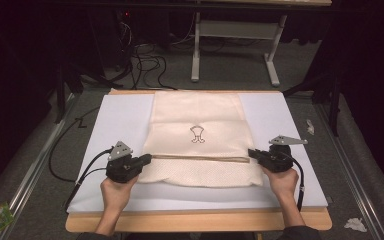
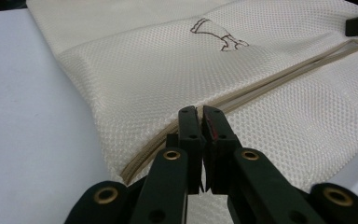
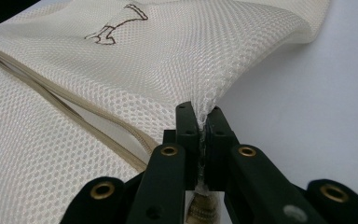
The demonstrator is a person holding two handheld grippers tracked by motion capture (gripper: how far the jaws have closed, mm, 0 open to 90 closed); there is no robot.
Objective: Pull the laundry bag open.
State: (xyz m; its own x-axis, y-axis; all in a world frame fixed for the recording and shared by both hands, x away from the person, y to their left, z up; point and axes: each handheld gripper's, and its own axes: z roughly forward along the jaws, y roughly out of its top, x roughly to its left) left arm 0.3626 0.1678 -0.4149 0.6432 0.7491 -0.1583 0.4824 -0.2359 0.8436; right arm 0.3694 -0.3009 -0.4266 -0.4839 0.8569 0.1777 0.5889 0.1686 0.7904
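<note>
Wooden table [image 1: 200, 220] under white sheet [image 1: 120, 120], cream mesh bag [image 1: 200, 145] flat on top.

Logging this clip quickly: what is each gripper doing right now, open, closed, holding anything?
Left gripper: closed at the zipper edge of the mesh bag; whether it pinches fabric cannot be told.
Right gripper: closed, pinching the mesh bag's edge.

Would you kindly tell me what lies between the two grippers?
In the high view, the mesh bag and its tan zipper span from left gripper to right gripper.

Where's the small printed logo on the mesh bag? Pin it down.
In the high view, the logo sits mid-width on the mesh bag, just beyond the zipper.
</note>
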